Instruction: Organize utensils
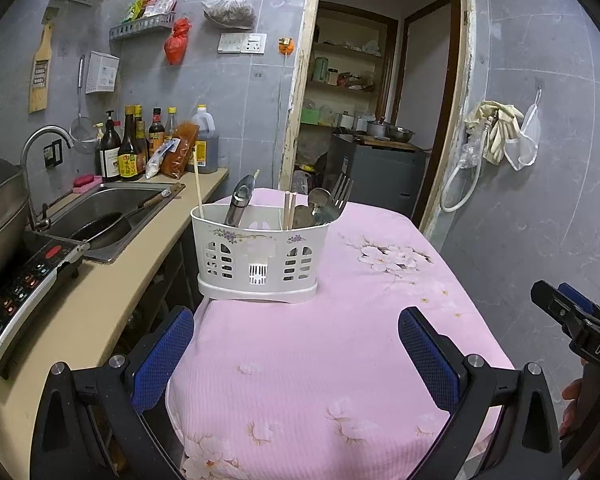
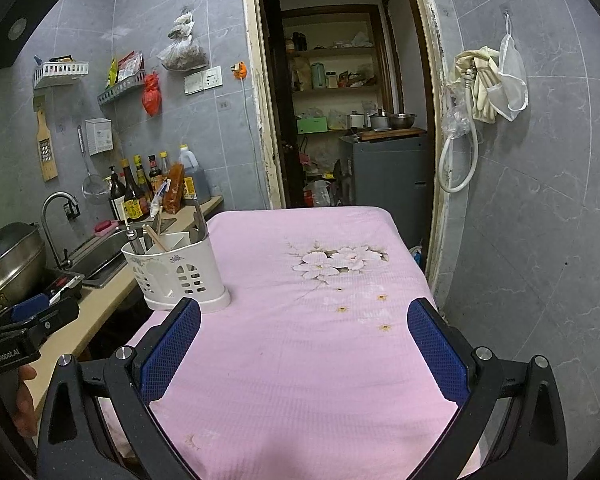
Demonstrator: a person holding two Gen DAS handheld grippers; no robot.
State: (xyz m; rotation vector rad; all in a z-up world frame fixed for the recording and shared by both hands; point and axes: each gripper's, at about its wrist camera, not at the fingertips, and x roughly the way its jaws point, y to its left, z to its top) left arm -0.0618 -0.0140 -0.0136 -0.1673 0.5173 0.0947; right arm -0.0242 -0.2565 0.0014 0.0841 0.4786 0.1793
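Both grippers' jaws apart, empty, above pink cloth [image 2: 300,360]; caddy [image 1: 256,256] holds utensils.

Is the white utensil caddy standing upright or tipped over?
Upright. The white utensil caddy sits flat on its base on the pink tablecloth, with the forks and chopsticks standing up out of its top.

A small home kitchen, plainly. Grey tiled walls hung with a wooden grater [image 1: 41,68], a strainer [image 1: 82,128] and plastic racks [image 1: 140,26] of packets. Along the counter [image 1: 112,280], a steel sink [image 1: 112,208] with a curved tap [image 1: 40,140], sauce and oil bottles [image 1: 132,148] (crowded against the wall), an induction cooker [image 1: 24,292] under a lidded pot [image 1: 0,208]. Through the doorway [image 2: 340,100], pantry shelves [image 2: 332,84] of jars and pans.
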